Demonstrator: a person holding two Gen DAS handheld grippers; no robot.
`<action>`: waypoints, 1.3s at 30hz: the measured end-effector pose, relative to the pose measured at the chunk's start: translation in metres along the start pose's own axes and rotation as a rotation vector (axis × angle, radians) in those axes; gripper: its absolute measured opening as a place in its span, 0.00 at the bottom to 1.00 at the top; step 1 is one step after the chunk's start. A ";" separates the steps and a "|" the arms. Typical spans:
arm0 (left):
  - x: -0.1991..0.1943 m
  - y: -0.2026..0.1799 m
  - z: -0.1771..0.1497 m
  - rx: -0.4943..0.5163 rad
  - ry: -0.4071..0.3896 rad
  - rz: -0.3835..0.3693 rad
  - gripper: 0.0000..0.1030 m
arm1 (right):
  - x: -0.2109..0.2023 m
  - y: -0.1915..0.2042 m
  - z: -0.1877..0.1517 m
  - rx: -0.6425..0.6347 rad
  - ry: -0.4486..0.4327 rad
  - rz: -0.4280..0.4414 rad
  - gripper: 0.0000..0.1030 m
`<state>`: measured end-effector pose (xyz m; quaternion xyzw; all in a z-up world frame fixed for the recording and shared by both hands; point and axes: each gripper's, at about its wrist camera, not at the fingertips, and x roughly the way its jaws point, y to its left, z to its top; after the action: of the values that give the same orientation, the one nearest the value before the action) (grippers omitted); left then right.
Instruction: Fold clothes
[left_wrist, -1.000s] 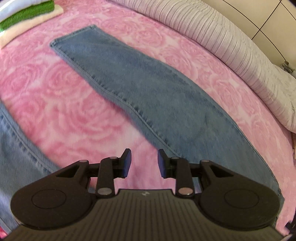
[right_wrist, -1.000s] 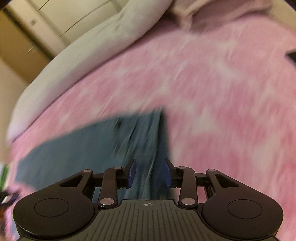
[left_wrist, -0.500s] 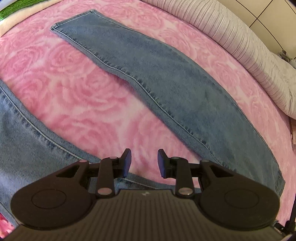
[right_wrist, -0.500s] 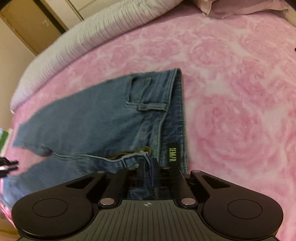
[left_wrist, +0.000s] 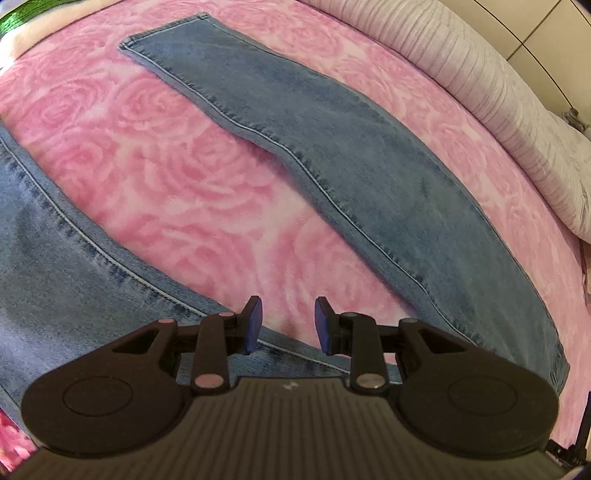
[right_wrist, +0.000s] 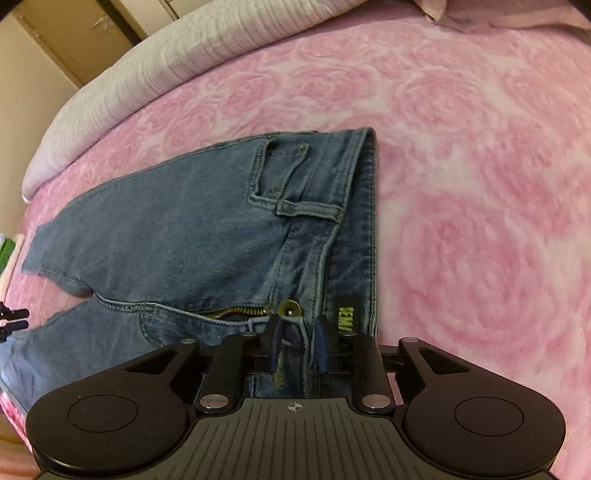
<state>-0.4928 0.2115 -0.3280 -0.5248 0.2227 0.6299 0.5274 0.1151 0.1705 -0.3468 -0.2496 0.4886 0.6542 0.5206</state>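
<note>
Folding barely begun: jeans (right_wrist: 192, 221) lie spread on bed (right_wrist: 480, 184); right gripper (right_wrist: 297, 343) opening around waistband, left gripper (left_wrist: 287, 325) parted, empty.

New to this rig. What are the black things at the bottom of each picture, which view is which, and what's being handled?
No robot arm here: a person holds a two-finger tool in each hand, and a fisheye camera on each looks forward along its fingers. The black shapes are the tools themselves.

The left wrist view shows the left tool open, holding nothing, above a pink rose-patterned blanket, with a jeans leg spread beyond it.

The right wrist view shows the right tool at the waistband of the same jeans, near the button. Its jaws are opening, with denim between them.
</note>
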 end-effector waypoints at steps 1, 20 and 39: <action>0.000 0.000 0.000 -0.004 0.001 0.001 0.24 | 0.000 0.000 0.001 -0.001 0.001 0.005 0.24; 0.008 -0.018 -0.010 0.041 0.023 -0.013 0.24 | 0.001 -0.047 -0.002 0.206 0.058 0.260 0.33; 0.010 -0.021 -0.017 0.047 0.032 -0.014 0.24 | -0.014 -0.026 -0.009 0.202 -0.071 0.255 0.05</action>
<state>-0.4655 0.2091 -0.3365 -0.5237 0.2423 0.6124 0.5403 0.1422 0.1560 -0.3487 -0.1088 0.5609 0.6710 0.4726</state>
